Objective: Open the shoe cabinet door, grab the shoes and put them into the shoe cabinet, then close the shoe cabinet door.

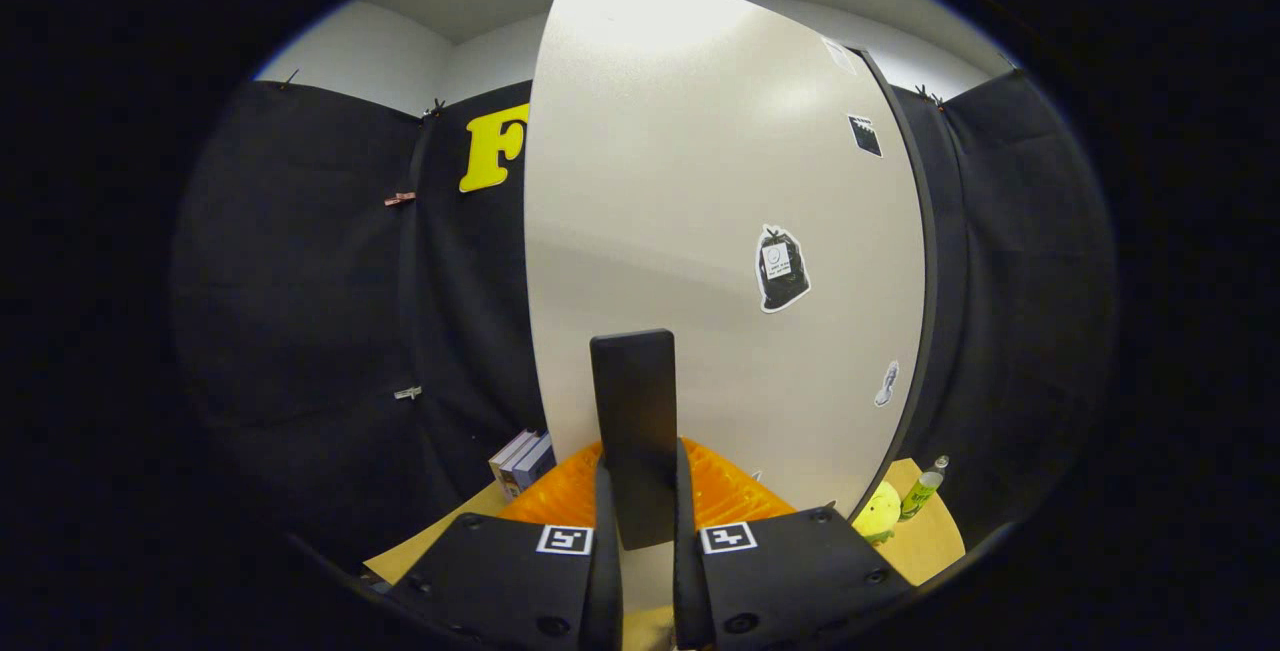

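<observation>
My gripper (640, 506), low centre of frame, is closed with both fingers pressing the flat black upright handle (633, 411) of the pale, stiff, smooth cabinet door (700, 231) filling mid-frame; I judge it light-swinging, best held there.

A recording booth set up inside a plain room

Black cloth walls (300, 281) hang on clips at the left and right of the frame. White room walls (370, 56) and ceiling peek over them at the top. A tall cream cabinet door (700, 191) with stickers stands in the middle.
</observation>
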The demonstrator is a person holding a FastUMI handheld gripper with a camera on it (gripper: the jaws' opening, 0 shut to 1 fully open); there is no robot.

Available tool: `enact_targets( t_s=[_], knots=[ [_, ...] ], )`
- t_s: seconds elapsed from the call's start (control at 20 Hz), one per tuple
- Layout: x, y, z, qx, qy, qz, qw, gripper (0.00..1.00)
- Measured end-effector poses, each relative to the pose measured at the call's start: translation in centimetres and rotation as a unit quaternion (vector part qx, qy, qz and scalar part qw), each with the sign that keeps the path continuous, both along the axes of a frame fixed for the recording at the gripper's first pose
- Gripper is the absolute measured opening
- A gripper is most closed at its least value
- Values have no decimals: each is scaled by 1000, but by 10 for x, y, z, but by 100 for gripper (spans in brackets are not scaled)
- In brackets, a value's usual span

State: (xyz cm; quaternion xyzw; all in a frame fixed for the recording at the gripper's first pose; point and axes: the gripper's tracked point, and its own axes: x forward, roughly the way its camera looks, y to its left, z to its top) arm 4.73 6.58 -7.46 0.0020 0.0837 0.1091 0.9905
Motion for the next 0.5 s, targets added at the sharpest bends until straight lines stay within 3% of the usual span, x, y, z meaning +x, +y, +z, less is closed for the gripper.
enact_targets(
  t_s=[0.5],
  knots=[
    [-26,-34,8,6,-9,28,1000,24]
  ],
)
